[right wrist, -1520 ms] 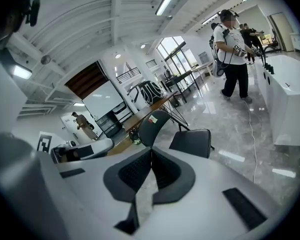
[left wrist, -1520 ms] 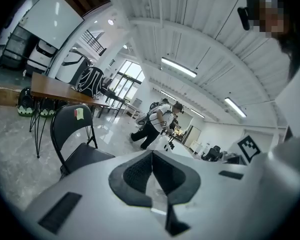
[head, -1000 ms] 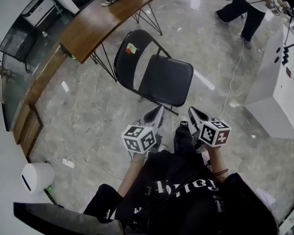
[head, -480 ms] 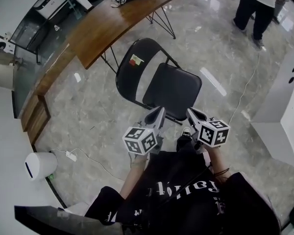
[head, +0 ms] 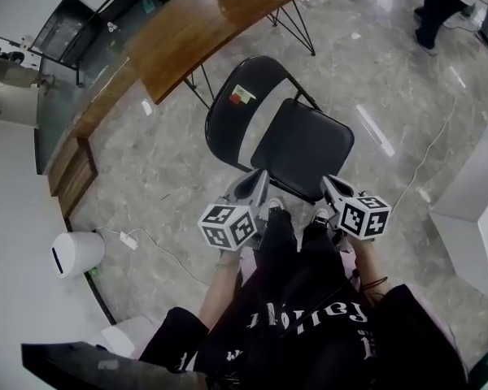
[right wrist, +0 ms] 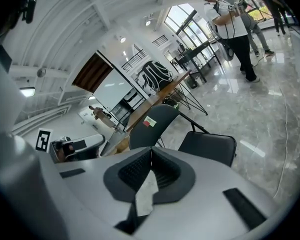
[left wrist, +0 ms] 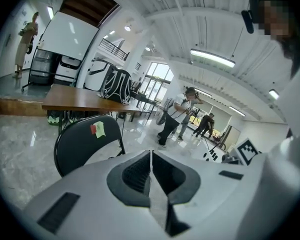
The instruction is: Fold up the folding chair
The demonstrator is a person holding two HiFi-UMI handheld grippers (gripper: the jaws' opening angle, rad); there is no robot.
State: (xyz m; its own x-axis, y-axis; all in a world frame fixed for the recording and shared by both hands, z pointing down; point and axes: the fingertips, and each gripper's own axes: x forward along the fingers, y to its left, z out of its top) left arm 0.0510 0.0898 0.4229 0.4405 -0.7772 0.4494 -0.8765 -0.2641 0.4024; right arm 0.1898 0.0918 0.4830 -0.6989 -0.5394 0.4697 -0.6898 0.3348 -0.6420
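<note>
Over the last second both grippers had closed in on the chair, which had stood well ahead of them and now lay just beyond their tips. In the head view the left gripper point(head: 259, 179) and right gripper point(head: 328, 185) pointed side by side at the seat's front edge, one near each front corner. Whether either touched it could not be told. The chair point(head: 301, 145) stood unfolded on the grey floor point(head: 146, 177), its back toward a wooden desk point(head: 203, 27), with small stickers point(head: 242, 95) on the backrest. A white bin point(head: 76, 253) stood off to the left.

In the left gripper view the left gripper point(left wrist: 151, 156) was clenched, its jaws pressed together with nothing between them. Beyond it rose the chair point(left wrist: 82, 139), only its backrest showing, then the desk point(left wrist: 77, 101) with a backpack point(left wrist: 115, 84) on it, and people point(left wrist: 174, 115) standing farther off.

In the right gripper view the right gripper point(right wrist: 151, 153) was likewise clenched and empty. The chair point(right wrist: 208, 146) showed just past it, seat level and open, with the desk point(right wrist: 157, 99) behind.
</note>
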